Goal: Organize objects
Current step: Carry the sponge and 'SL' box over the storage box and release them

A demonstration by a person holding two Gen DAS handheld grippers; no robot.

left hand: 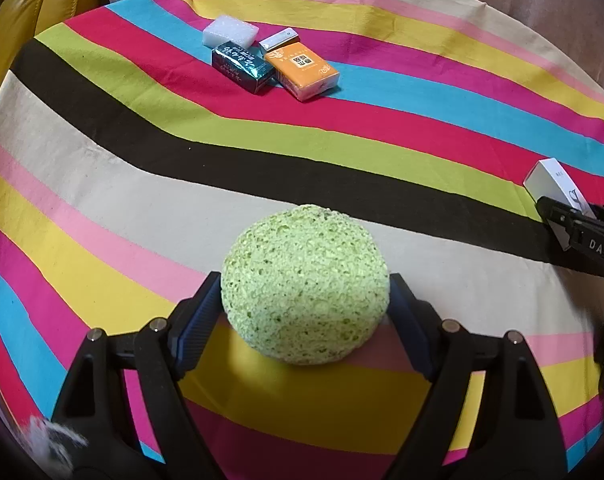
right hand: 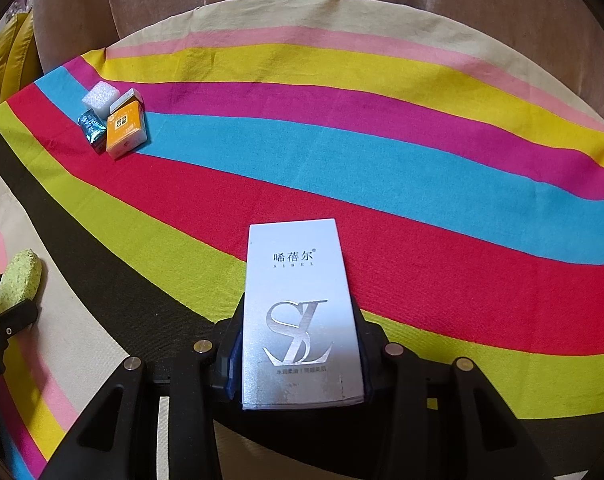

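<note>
Left hand-held gripper [left hand: 305, 300] pinching round green sponge [left hand: 305, 284] between both pads, above striped cloth [left hand: 381, 128] covering bench. Right hand-held gripper [right hand: 300, 354] clamped on silver box [right hand: 300, 312] marked "SL", box pointing away along its fingers. Far across cloth, cluster of 4 touching: white foam block [left hand: 230, 32], dark teal packet [left hand: 242, 66], orange packet [left hand: 303, 70], small silver box [left hand: 278, 40].

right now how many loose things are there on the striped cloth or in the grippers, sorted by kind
Sponges: 1, the green sponge in the left gripper.
Boxes and packs: 4, the silver box in the right gripper, the orange pack, the teal pack and a small silver-topped box behind the orange pack.
Foam blocks: 1, the white foam block.
Total: 6
</note>
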